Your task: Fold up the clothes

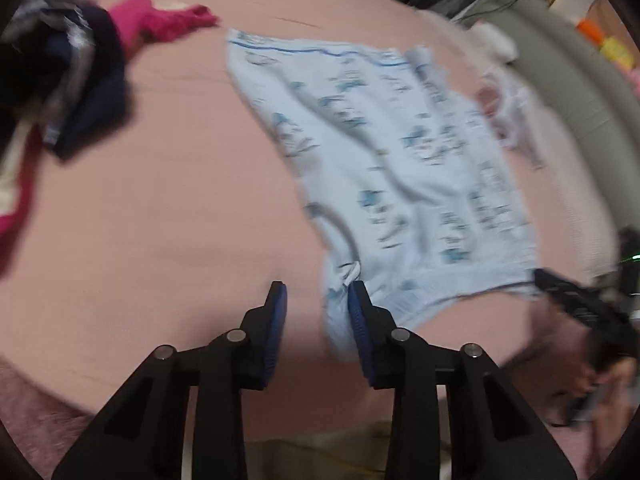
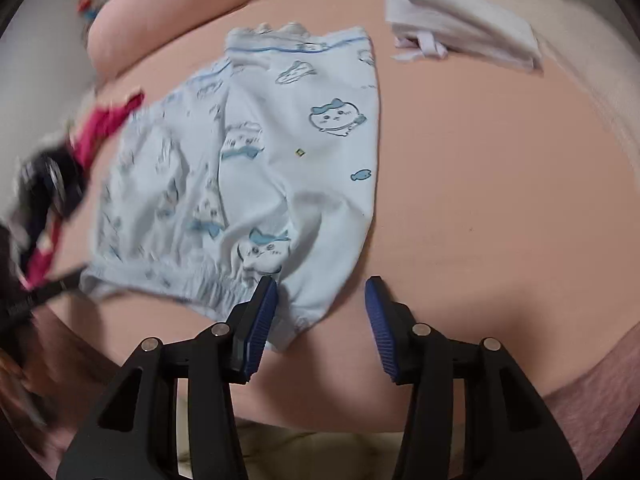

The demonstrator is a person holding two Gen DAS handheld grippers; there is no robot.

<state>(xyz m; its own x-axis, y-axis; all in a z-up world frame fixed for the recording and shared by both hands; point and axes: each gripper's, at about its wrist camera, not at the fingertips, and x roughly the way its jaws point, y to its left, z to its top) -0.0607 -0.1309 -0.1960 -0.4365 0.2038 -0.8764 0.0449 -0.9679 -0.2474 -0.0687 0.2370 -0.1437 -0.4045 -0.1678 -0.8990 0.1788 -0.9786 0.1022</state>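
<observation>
Grippers, left gripper (image 1: pixel 317 304) and right gripper (image 2: pixel 321 300), gape wide, holding nothing, at the pale-blue shorts' (image 2: pixel 280 168) waistband.

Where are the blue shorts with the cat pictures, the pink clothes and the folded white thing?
blue shorts (image 2: pixel 312 148): right wrist view, flat middle near the cat print.
pink clothes (image 1: pixel 160 20): left wrist view, middle of the crumpled fabric.
folded white thing (image 2: pixel 460 28): right wrist view, top layer.
</observation>
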